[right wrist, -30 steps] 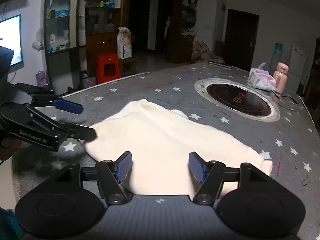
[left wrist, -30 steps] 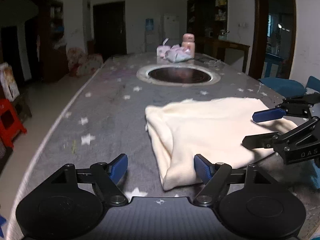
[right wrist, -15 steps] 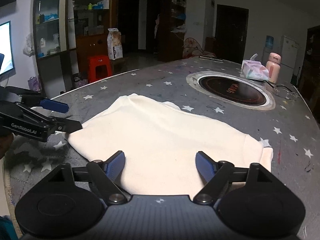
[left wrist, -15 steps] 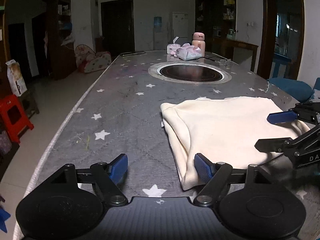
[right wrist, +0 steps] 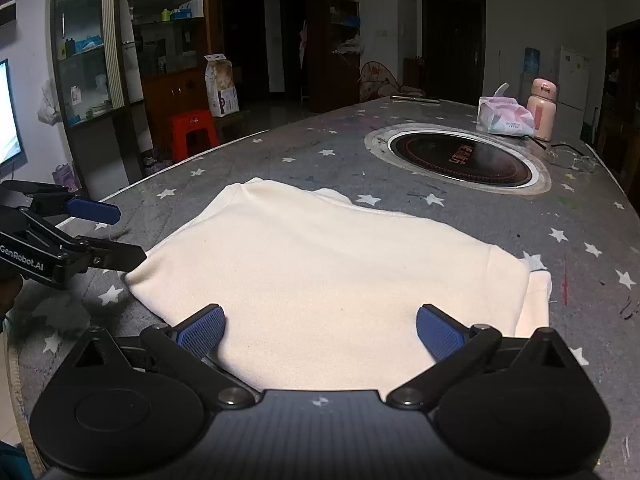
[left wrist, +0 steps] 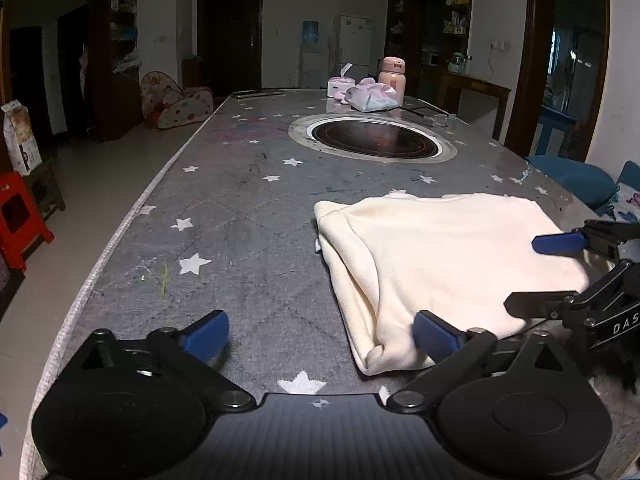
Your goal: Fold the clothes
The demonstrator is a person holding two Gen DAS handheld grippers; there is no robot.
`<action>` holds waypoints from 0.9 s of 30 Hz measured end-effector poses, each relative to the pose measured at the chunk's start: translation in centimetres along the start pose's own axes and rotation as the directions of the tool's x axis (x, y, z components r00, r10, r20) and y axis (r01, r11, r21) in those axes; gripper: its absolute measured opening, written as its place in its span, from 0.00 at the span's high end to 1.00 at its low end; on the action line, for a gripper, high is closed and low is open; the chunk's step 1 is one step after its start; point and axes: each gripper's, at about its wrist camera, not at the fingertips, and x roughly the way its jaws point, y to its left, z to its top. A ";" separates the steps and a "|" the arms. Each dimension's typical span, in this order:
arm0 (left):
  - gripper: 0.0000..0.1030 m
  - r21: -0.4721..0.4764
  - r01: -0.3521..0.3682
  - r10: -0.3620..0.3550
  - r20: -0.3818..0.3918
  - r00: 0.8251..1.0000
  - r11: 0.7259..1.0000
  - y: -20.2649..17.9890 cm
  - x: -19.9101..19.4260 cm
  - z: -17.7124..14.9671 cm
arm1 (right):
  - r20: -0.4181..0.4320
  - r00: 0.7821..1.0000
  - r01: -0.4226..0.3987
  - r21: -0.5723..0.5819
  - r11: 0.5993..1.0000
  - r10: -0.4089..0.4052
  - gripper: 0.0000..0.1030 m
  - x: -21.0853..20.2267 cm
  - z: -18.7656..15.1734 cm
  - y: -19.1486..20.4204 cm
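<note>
Between my two tongs the folded cream garment [right wrist: 332, 280] lies flat on the bench [left wrist: 240, 208]; my left tongs [left wrist: 320, 332] and right tongs [right wrist: 320, 328] have just been opening, both spread wide, gripping nothing.

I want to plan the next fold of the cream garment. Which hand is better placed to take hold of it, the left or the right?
Probably the right. The right tongs, open, hang directly over the cream garment. The left tongs, open too, straddle only its near corner, mostly above bare table.

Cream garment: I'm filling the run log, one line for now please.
cream garment folded flat on table | left claw open | right claw open | both just opened, nothing gripped
</note>
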 end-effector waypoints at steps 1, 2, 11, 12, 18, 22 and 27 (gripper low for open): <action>0.00 -0.006 0.011 -0.010 0.002 1.000 1.000 0.1 0.0 0.0 | 0.001 1.000 -0.002 0.003 1.000 0.002 0.00 0.0 0.0 0.0; 0.00 -0.011 0.023 -0.023 0.001 1.000 1.000 0.1 0.0 0.1 | 0.001 1.000 -0.003 0.003 1.000 0.003 0.00 0.0 0.0 0.0; 0.00 -0.010 0.045 -0.045 0.022 0.999 0.999 0.0 -0.7 0.6 | -0.024 1.000 -0.008 -0.004 1.000 0.008 0.00 -0.5 1.3 -0.2; 0.00 -0.001 0.039 -0.039 0.026 0.999 0.999 0.0 -0.8 0.7 | -0.018 1.000 -0.008 -0.005 1.000 0.008 0.00 -0.6 1.9 -0.4; 0.00 -0.005 0.018 -0.017 0.027 0.999 1.000 0.3 -1.0 1.2 | -0.038 0.995 -0.093 0.013 0.996 0.093 0.00 0.8 5.4 -1.9; 0.00 0.001 0.008 -0.009 0.033 0.999 1.000 0.5 -1.3 1.2 | -0.055 0.992 -0.108 0.044 0.993 0.110 0.00 2.8 6.9 -3.2; 0.00 0.003 0.002 -0.002 0.030 1.000 1.000 0.7 -1.2 1.3 | -0.103 0.988 -0.108 0.086 0.990 0.117 0.00 5.4 7.3 -4.5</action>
